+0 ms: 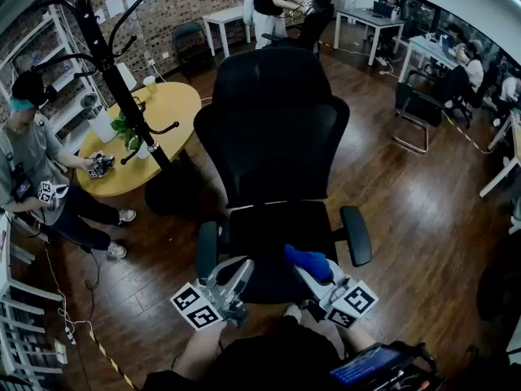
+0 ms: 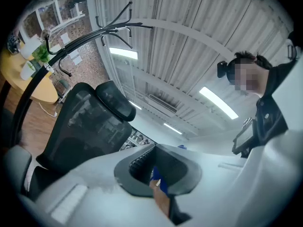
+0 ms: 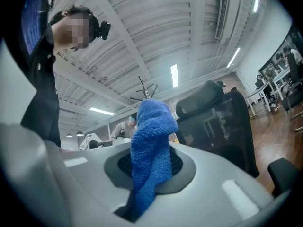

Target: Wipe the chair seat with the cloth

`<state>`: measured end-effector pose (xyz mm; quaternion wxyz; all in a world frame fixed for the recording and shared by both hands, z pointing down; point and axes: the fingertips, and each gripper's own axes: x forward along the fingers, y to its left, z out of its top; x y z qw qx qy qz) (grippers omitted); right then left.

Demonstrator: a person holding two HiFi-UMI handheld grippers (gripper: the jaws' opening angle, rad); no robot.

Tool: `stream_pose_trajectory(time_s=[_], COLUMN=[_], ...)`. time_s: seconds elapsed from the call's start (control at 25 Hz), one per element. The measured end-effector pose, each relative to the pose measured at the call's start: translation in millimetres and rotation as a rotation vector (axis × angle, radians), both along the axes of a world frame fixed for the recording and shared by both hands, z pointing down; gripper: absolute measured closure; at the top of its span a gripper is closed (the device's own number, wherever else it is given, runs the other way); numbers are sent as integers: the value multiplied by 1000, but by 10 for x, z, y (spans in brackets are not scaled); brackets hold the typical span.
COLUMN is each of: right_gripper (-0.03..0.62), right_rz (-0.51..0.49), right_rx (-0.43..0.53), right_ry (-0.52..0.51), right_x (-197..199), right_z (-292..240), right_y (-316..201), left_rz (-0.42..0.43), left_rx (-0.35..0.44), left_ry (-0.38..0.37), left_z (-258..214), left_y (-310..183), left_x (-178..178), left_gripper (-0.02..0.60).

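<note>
Quick progress check on the chair job. The black office chair [image 1: 273, 129] sits dead ahead at 12 o'clock, backrest facing me, on the wood floor [image 1: 407, 194]. There's a round yellow table [image 1: 155, 137] and a coat rack [image 1: 122, 80] off at 10 o'clock, neither in my way. The chair seat [image 1: 260, 235] is right under my hands, with an armrest on each side.

My right gripper [image 1: 308, 271] is clenched on the blue microfiber cloth [image 1: 311, 260], and a good wad of it sticks out past the jaw tips. The cloth is over the front of the seat, around 5 o'clock on the cushion. From the head view I can't tell if it's actually touching the fabric or just above it. The right gripper view looks mostly up at the ceiling, so I'd guess the cloth points up and isn't pressed flat.

My left gripper [image 1: 241, 269] is at the seat's 7 o'clock corner. Its jaws are closed with nothing between them.

So I reckon the pickup is sorted and the wiping itself is basically all still to do. That means tipping the cloth down onto the cushion, then working from the front edge back toward 12 o'clock and out to both armrests. The seat's black, so no telling which bits are clean.
</note>
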<state>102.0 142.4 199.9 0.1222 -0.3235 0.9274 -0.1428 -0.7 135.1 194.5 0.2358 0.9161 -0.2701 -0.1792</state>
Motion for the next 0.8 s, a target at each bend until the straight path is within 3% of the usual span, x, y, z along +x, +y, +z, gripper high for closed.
stream_pose_trajectory(time_s=[0.24,0.52,0.64,0.8], right_gripper=[554,554,554,554], right_rz=[74,58,43,31], right_rx=[9,10,45,93], right_ry=[-8,15,11,7], right_x=[-212,-544,-556,-399], right_z=[-153,-158,-293,-432], right_y=[876,1705,1900,2027], left_rz=[47,-54,-78,-85], left_rx=[43,-28,-17,37], left_ry=[-6,3,4,15], left_z=[-16,205,115,-74], left_y=[894,1694,1918,2008], left_x=[-286,-1019,-1074,-845], left_gripper=[589,589,589,589])
